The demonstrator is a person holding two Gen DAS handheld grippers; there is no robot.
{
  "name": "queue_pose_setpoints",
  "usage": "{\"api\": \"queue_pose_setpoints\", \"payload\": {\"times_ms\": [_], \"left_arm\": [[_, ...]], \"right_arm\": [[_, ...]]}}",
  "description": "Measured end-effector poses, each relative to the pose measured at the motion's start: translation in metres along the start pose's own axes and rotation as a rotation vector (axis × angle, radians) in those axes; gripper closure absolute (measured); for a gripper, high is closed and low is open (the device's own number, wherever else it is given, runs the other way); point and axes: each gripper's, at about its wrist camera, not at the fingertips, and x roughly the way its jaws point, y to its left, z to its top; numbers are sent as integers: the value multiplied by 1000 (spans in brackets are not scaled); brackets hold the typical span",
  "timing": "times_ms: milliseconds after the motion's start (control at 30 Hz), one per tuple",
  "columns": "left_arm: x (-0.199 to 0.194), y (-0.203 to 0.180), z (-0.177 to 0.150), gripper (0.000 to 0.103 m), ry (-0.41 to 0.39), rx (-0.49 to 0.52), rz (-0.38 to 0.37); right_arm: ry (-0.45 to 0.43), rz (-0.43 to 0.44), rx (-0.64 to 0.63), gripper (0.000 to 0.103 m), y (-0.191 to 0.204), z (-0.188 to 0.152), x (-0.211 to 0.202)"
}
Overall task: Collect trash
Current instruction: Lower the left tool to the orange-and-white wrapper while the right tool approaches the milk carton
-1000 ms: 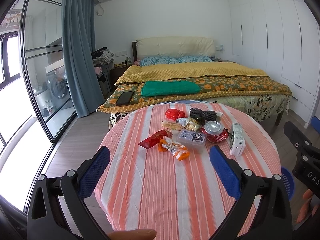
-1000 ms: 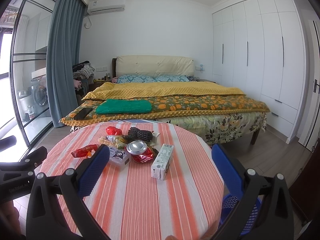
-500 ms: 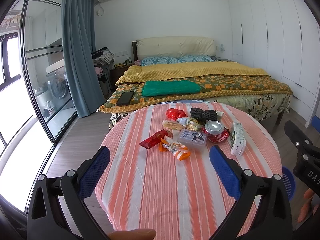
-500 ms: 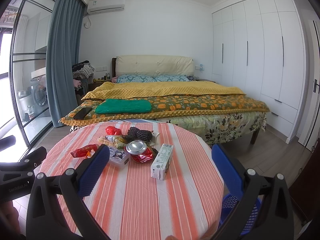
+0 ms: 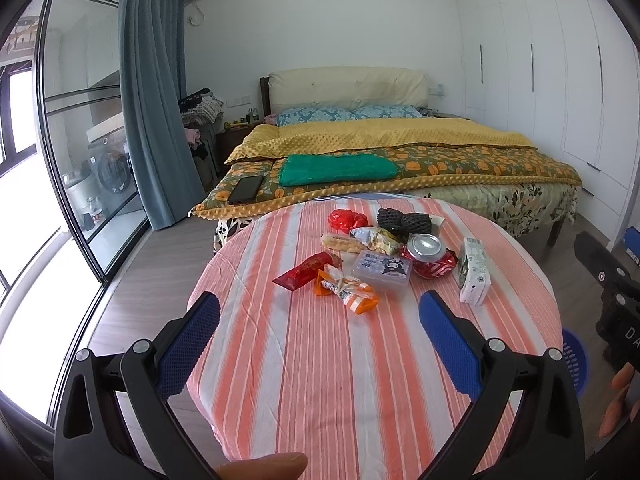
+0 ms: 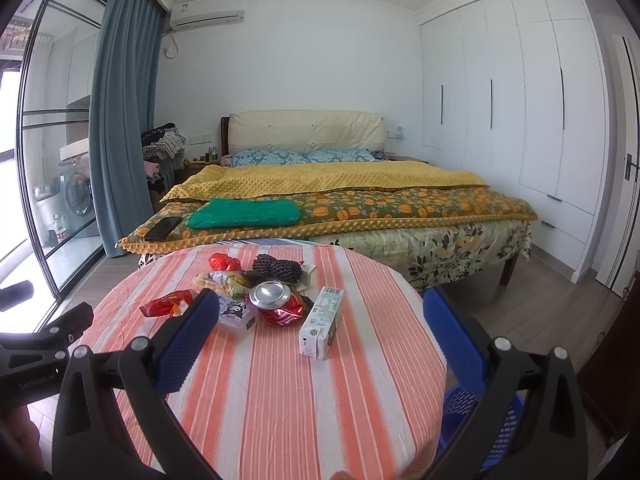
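Note:
Trash lies in a cluster on the round striped table (image 5: 320,380): a crushed red can (image 5: 427,251), a white milk carton (image 5: 473,271), a clear plastic box (image 5: 382,270), a red wrapper (image 5: 306,277), an orange snack wrapper (image 5: 348,290) and black foam netting (image 5: 404,221). My left gripper (image 5: 319,316) hovers open above the near part of the table, short of the cluster. My right gripper (image 6: 320,320) is open too, with the carton (image 6: 322,322) and the can (image 6: 276,300) ahead between its fingers. A blue basket (image 6: 500,420) stands on the floor at the table's right.
A bed (image 5: 380,152) with a yellow blanket, a green cloth and a phone stands just behind the table (image 6: 280,392). White wardrobes (image 6: 520,100) line the right wall. A glass partition (image 5: 72,140) and a blue curtain are at the left.
Both grippers stay open. The views have barely shifted; the trash has not moved.

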Motion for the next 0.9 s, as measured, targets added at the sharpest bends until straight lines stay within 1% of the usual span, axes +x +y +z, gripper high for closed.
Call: {"api": "queue_pose_setpoints", "payload": {"times_ms": [100,133,200,233,367,433,500,600,633,700,800,867,900], "left_arm": [[15,0,-13,4,13,12,-3],[25,2,-19,4,37,15,2],[46,5,-32,4,111,22,12],[60,8,-40,4,160,9,17],[96,15,-58,4,244,-53,5],[112,10,-58,4,268,-75,-38],[130,2,-51,4,283,-106,-89],[164,-11,-32,4,296,-161,-135],[173,-17,-27,4,298,-173,-132],[201,-27,-21,4,307,-177,-94],[242,-33,-23,4,374,-172,-55],[256,-29,-28,4,407,-187,-53],[256,-25,-30,4,406,-191,-64]], "right_arm": [[6,-2,5,5,-3,-2,4],[9,-1,8,5,-3,-3,5],[16,-5,13,5,-7,-6,10],[24,-8,15,5,-8,-7,14],[67,-14,29,5,-16,-18,31],[90,-19,39,5,-20,-23,40],[106,-28,42,5,-24,-27,47],[121,-30,50,5,-29,-35,55],[128,-28,53,5,-30,-37,58],[141,-20,55,5,-32,-41,65],[172,-9,54,5,-36,-48,77],[201,2,48,5,-39,-53,86],[213,14,41,5,-40,-55,92]]}}
